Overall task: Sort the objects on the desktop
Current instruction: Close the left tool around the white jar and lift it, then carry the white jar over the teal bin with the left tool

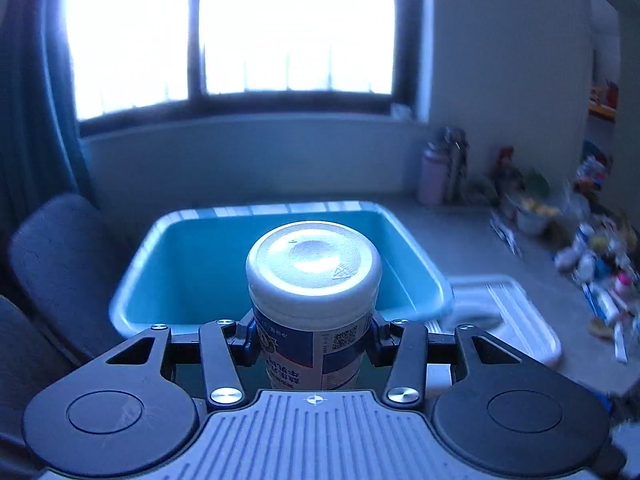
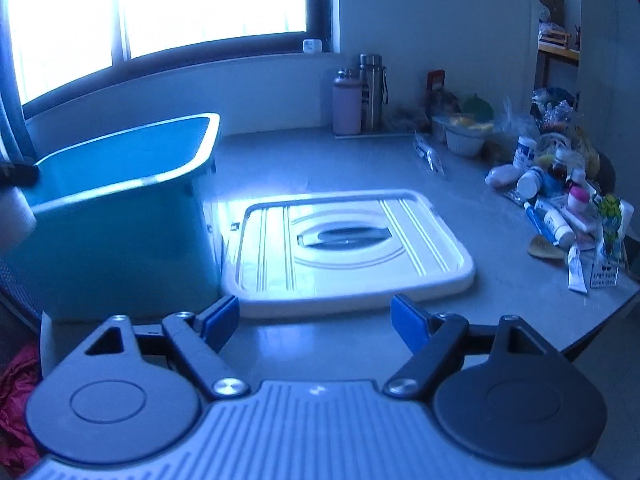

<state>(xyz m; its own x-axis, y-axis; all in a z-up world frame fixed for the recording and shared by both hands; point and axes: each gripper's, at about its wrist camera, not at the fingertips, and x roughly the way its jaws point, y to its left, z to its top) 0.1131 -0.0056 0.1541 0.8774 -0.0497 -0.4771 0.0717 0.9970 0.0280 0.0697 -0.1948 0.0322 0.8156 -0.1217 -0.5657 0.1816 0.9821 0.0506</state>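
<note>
My left gripper (image 1: 314,340) is shut on a white-capped bottle (image 1: 314,280) with a blue and white label, held upright just in front of and above the near rim of a teal plastic bin (image 1: 192,256). The bin looks empty inside. My right gripper (image 2: 316,322) is open and empty, low over the grey table (image 2: 360,344), just short of a white bin lid (image 2: 352,240) that lies flat beside the teal bin (image 2: 116,216). A pile of small bottles and tubes (image 2: 560,200) lies at the table's right side.
Two tall flasks (image 2: 360,96) stand at the back by the wall. Bowls and packets (image 2: 464,132) crowd the back right. A dark chair (image 1: 60,264) stands left of the bin. Red cloth (image 2: 16,400) lies low at the left. The table edge (image 2: 600,320) runs at the right.
</note>
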